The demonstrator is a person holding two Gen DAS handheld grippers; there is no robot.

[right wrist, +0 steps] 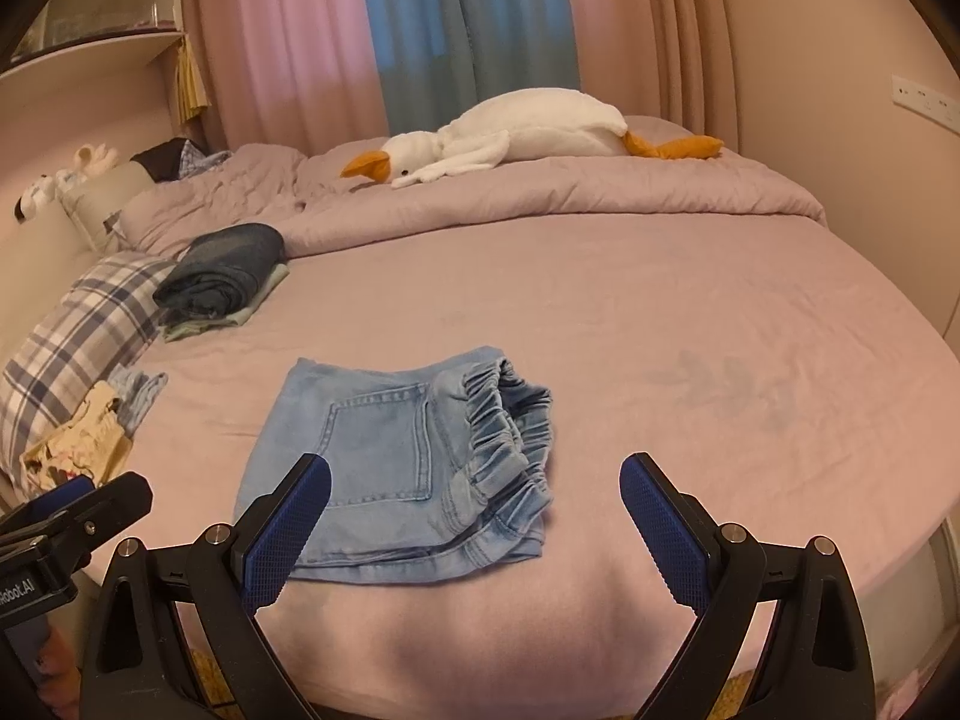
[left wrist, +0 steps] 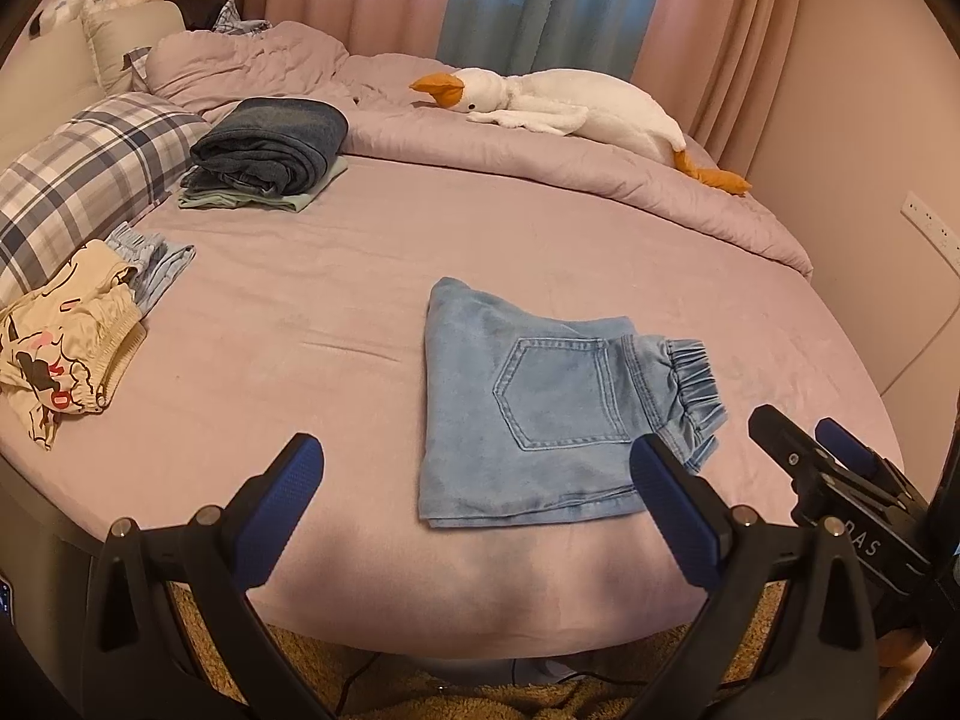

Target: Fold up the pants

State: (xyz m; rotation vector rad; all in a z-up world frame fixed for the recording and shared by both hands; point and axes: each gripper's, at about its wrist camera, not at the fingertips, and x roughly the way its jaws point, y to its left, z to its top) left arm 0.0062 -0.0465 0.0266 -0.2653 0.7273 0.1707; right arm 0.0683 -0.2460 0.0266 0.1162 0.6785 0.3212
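Right now the light blue pants (left wrist: 528, 408) are lying in a compact folded rectangle on the near part of the pink bed (left wrist: 360, 276), back pocket facing up and the gathered elastic waistband (right wrist: 510, 426) bunched along the right-hand edge. Both tools are hovering just off the near edge of the mattress, neither one touching the cloth.

The left gripper (left wrist: 477, 510) is holding its blue pads wide apart with nothing between them; the folded bundle is sitting ahead of it and a little to the right, its right pad overlapping the near right corner in that view. The right gripper (right wrist: 474, 528) is likewise spread wide and empty, and from its camera the bundle is lying ahead and to the left, with the left pad over the near left part of the denim. So the pants are sitting between the two tools, close to both; I cannot say which is nearer.

The bundle's longer side seems to be running near to far, with the fold edge on the left. Far off to the left, a stack of folded clothes (left wrist: 270, 150) is resting by the plaid pillow (left wrist: 78, 180), which looks like the likely place for this bundle.
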